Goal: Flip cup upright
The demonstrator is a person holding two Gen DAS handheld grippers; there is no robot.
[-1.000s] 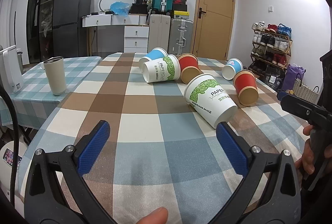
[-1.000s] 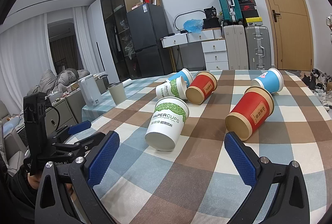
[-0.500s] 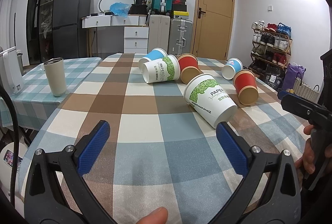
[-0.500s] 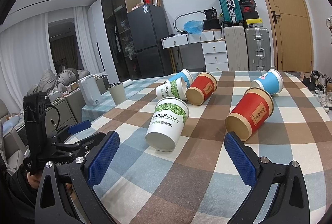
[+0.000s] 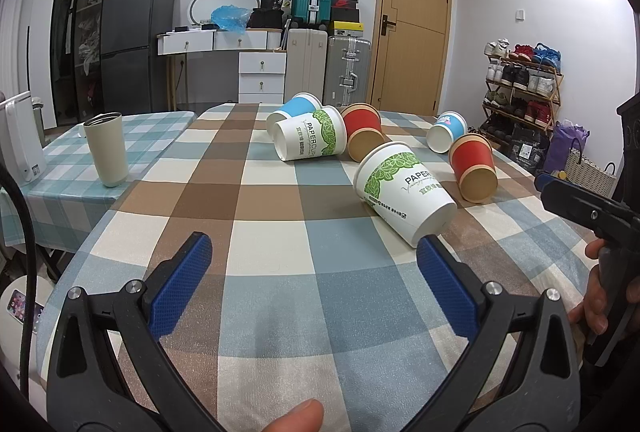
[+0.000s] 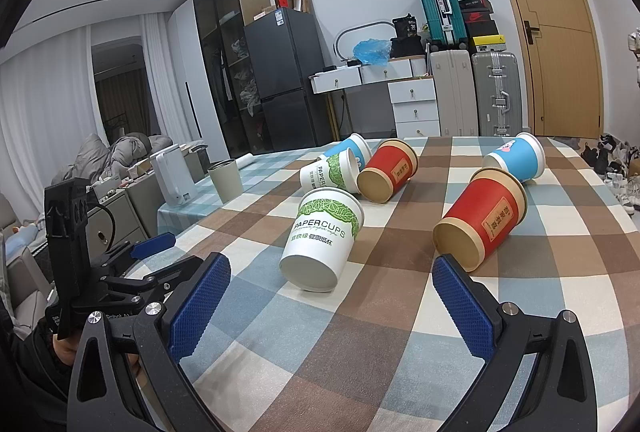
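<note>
Several paper cups lie on their sides on the checked tablecloth (image 5: 280,272). Nearest is a white-and-green cup (image 5: 404,193), seen in the right wrist view (image 6: 322,238) with its base toward me. A red cup (image 5: 474,167) (image 6: 480,220) lies to its right. Farther back lie a second white-and-green cup (image 5: 310,139), a red cup (image 5: 364,133) and two blue cups (image 5: 294,107) (image 5: 448,131). My left gripper (image 5: 314,282) is open and empty, low over the near table. My right gripper (image 6: 330,302) is open and empty, short of the nearest cups.
A beige tumbler (image 5: 107,149) stands upright on a side table (image 5: 60,187) at the left, next to a white appliance (image 5: 20,135). Behind the table are a fridge (image 5: 136,31), drawers, suitcases and a door. A shoe rack (image 5: 520,87) stands at the right.
</note>
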